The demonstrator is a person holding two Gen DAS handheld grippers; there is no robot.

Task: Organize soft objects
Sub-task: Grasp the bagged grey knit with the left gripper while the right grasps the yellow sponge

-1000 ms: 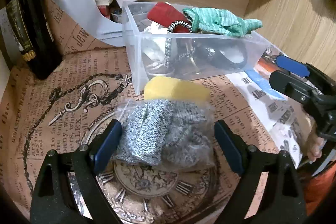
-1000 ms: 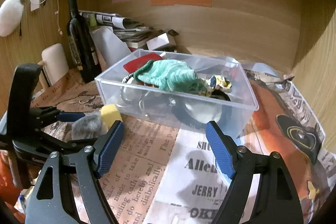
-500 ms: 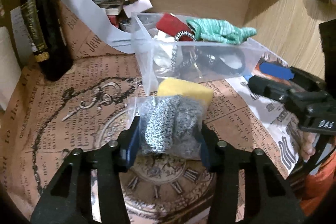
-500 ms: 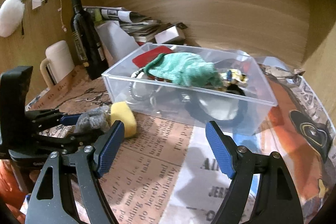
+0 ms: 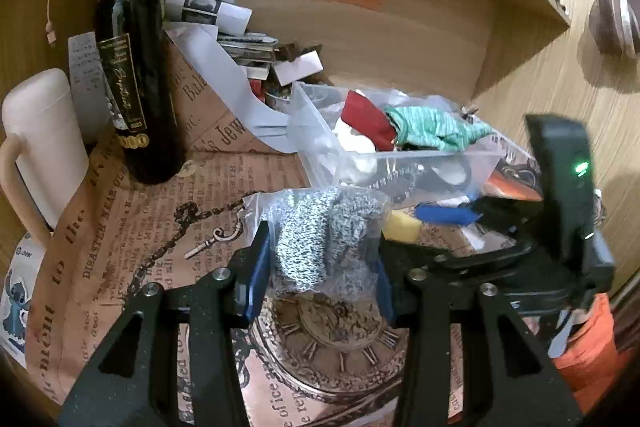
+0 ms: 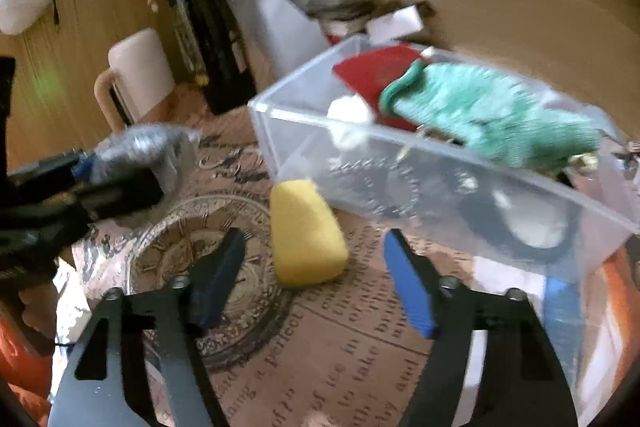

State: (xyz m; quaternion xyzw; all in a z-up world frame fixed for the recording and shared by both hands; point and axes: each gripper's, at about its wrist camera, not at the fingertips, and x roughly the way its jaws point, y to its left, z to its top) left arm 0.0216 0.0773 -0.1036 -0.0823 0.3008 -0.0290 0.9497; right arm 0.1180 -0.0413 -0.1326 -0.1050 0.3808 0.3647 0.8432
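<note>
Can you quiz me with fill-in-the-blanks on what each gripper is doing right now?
1. The left gripper is shut on the bagged ____ knit item.
2. The right gripper is ____, its fingers on either side of the yellow sponge.
3. The green cloth lies in the clear ____.
4. The dark bottle stands ____.

Missing words: grey; open; bin; upright

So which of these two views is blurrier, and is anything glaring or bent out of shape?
The right wrist view is blurrier: motion smear runs across the clear bin and green cloth, while the sponge stays fairly crisp. The left wrist view is sharp on the bagged grey knit and bottle, with daylight blowing out its top right corner. Both show fisheye bending and dark corners.
</note>
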